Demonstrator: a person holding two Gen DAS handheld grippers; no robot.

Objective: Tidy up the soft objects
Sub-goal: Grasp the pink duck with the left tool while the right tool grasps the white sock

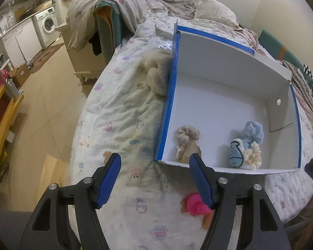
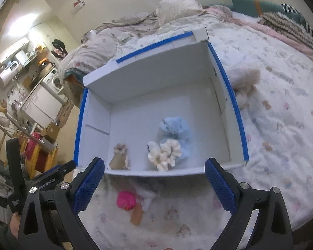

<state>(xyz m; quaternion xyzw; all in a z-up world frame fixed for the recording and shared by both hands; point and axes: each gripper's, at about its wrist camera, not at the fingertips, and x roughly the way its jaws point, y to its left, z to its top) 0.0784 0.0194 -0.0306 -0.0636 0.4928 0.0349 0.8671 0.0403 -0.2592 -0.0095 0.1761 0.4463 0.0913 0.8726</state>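
Observation:
A white box with blue edging [image 1: 169, 95] [image 2: 237, 112] lies open on the bed. Inside are a beige scrunchie on a card [image 1: 186, 143] [image 2: 120, 156], a blue fluffy item [image 1: 252, 133] [image 2: 175, 128] and a cream scrunchie [image 1: 253, 156] [image 2: 167, 154]. A pink scrunchie on a card [image 1: 196, 206] [image 2: 126, 200] lies on the bed in front of the box. My left gripper [image 1: 154, 179] is open and empty above the bed, beside the pink scrunchie. My right gripper [image 2: 154, 185] is open and empty above the pink scrunchie.
A cream fluffy bundle [image 1: 156, 73] [image 2: 246, 79] lies against the outside of the box wall. Rumpled quilts and pillows [image 1: 215, 10] cover the far end of the bed. The bed edge [image 1: 81, 112] drops to the tiled floor on the left; a washing machine [image 1: 48, 25] stands beyond.

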